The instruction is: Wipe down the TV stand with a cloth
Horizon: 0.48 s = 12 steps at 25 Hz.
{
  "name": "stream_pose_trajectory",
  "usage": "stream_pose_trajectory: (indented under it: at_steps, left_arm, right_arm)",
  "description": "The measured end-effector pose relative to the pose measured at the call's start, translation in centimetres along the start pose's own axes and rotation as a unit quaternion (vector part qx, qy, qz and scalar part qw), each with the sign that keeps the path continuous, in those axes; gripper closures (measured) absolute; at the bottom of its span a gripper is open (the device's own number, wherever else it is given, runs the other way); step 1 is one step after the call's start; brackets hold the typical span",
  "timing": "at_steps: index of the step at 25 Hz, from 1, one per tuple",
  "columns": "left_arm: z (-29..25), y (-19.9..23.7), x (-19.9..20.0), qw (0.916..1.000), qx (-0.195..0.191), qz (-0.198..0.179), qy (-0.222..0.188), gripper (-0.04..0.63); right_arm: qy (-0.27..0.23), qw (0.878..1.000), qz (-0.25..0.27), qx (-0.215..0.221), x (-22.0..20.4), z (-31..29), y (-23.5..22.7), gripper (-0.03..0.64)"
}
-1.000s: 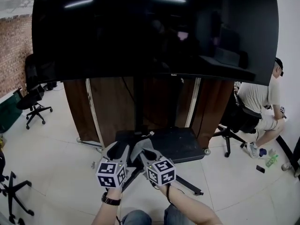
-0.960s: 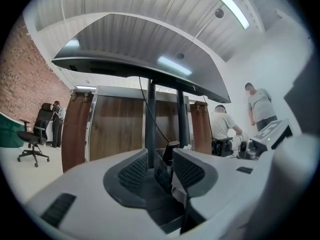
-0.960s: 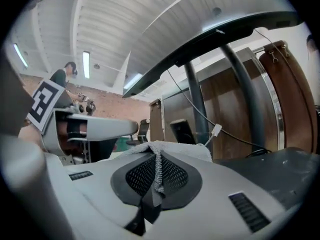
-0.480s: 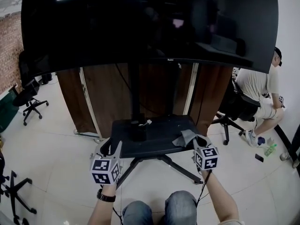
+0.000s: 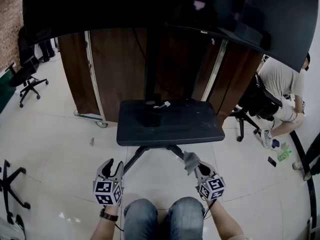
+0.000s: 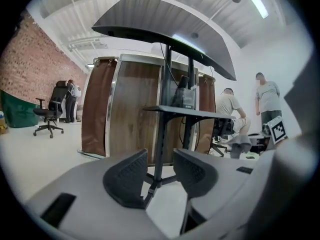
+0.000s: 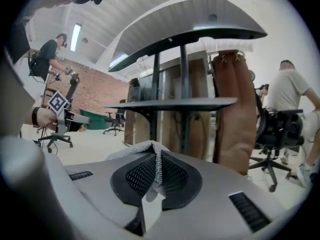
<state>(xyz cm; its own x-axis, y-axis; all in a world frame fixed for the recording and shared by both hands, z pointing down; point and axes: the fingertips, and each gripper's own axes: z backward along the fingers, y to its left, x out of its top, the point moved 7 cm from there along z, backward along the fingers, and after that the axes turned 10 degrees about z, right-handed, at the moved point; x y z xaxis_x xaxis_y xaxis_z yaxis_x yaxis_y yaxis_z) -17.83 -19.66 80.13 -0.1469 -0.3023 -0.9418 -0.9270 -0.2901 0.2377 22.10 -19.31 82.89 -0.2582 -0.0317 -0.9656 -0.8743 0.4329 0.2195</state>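
The TV stand's dark shelf [image 5: 170, 126] sits on a black post under a big dark screen [image 5: 150, 6]; the shelf [image 6: 192, 112] also shows edge-on in both gripper views [image 7: 170, 104]. My right gripper [image 5: 196, 167] hangs low in front of the shelf's right corner, shut on a grey cloth [image 5: 190, 160], whose fold [image 7: 156, 171] is pinched between the pads. My left gripper [image 5: 111, 167] is open and holds nothing, level with the right one, well short of the shelf; its fingertips [image 6: 160, 171] stand apart.
Splayed black legs [image 5: 137, 159] reach out from the stand's base toward my knees [image 5: 165, 216]. A brown wood cabinet [image 5: 115, 69] stands behind. A seated person [image 5: 282, 91] is at the right, office chairs [image 5: 27, 81] at the left. A small white object [image 5: 162, 104] lies on the shelf.
Both grippers have drawn back off the shelf toward my knees. The right one carried the cloth from the shelf's right part down below its front edge.
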Motion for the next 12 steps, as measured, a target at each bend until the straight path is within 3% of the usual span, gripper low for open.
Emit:
stream_pose_trajectory:
  at_steps: [3, 6, 12]
  left_arm:
    - [-1.8, -0.6, -1.6, 0.9998, -0.012, -0.014, 0.002, 0.405]
    - [-4.0, -1.6, -2.3, 0.9993, -0.024, -0.027, -0.008, 0.405]
    - [-7.5, -1.6, -2.5, 0.9985, -0.035, -0.038, -0.018, 0.405]
  right_arm:
    - [-0.024, 0.999, 0.019, 0.032, -0.5, -9.1, 5.2, 0.610]
    - [-0.046, 0.998, 0.024, 0.038, 0.3, -16.5, 7.6, 0.611]
    - [-0.077, 0.997, 0.012, 0.027, 1.0, -23.5, 8.8, 0.611]
